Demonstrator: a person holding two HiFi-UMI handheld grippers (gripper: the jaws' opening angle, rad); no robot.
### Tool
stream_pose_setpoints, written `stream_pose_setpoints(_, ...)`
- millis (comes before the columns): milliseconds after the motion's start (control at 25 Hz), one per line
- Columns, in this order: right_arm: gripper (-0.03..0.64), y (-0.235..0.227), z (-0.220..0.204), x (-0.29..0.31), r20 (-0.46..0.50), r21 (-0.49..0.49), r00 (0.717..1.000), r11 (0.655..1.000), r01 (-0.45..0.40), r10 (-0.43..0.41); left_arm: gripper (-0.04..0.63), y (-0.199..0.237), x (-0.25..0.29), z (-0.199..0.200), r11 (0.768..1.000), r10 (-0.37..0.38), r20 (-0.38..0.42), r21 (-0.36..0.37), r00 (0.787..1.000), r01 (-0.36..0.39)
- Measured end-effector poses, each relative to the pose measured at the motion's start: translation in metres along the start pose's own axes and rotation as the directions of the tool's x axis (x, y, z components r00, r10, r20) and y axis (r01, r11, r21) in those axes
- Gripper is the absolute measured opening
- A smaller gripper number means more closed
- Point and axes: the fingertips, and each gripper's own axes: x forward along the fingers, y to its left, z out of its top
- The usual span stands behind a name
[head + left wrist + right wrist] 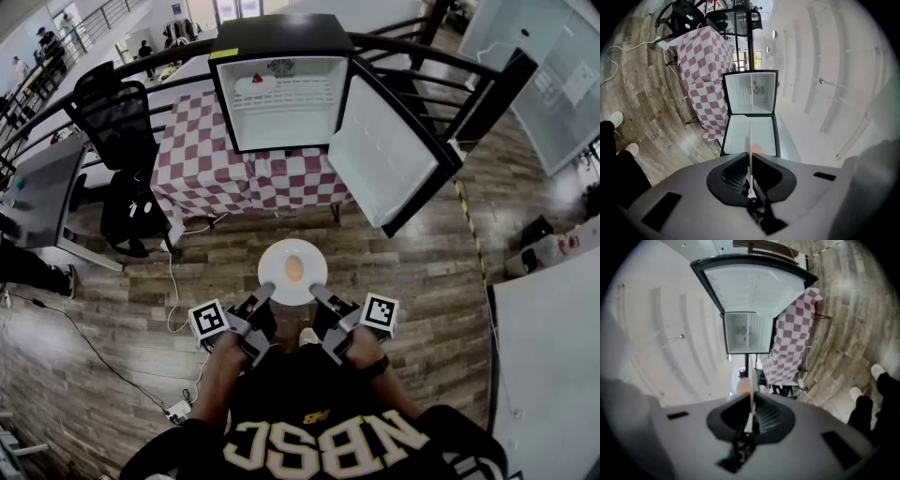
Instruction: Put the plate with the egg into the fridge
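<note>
White plate [292,293] with egg [293,269] hangs in mid-air, well short of the open fridge [291,122]. My left gripper [266,294] and right gripper [317,293] each pinch its near rim. Best way: level hands, matched pace, straight into the cavity, no tilt.

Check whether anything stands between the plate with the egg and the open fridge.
Nothing visible does. The left gripper and right gripper hold the plate over the floor; the fridge stands with its door swung aside to the right.
</note>
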Motion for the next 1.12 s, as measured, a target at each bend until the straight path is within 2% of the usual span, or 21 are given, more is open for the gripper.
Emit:
stream_pose_setpoints(280,0.032,-0.013,0.015,-0.026,-0.002,0.023,1.000,0.999,-0.027,0.027,0.038,0.008,0.012,-0.029,0.999,0.029,0.010,-0.019,1.000,-0.029)
stream_pose_setpoints(440,0.032,-0.013,0.020,-0.023,0.011,0.055,0.999,0.997,-0.053,0.052,0.038,0.009,0.017,-0.025,0.999,0.047,0.023,-0.023,0.999,-0.047)
stream_pose_setpoints(640,0.032,-0.015,0.038,-0.010,0.002,0.006,0.998,0.998,-0.057,0.057,0.038,0.010,0.034,-0.014,0.999,0.044,0.017,0.000,0.999,-0.044)
stream_pose_setpoints(920,0.032,-0.017,0.072,0.042,-0.017,-0.080,0.999,0.996,-0.043,0.042,0.038,0.013,0.070,0.038,0.994,0.053,-0.009,0.096,0.999,-0.052)
stream_pose_setpoints(1000,0.034,-0.014,0.085,0.062,-0.026,-0.122,1.000,0.992,-0.019,0.016,0.038,0.011,0.084,0.060,0.993,0.059,-0.025,0.108,0.998,-0.056)
stream_pose_setpoints(1120,0.035,-0.009,0.110,0.098,-0.027,-0.169,0.999,0.985,0.033,-0.038,0.038,0.013,0.107,0.100,0.979,0.107,-0.044,0.181,0.993,-0.098)
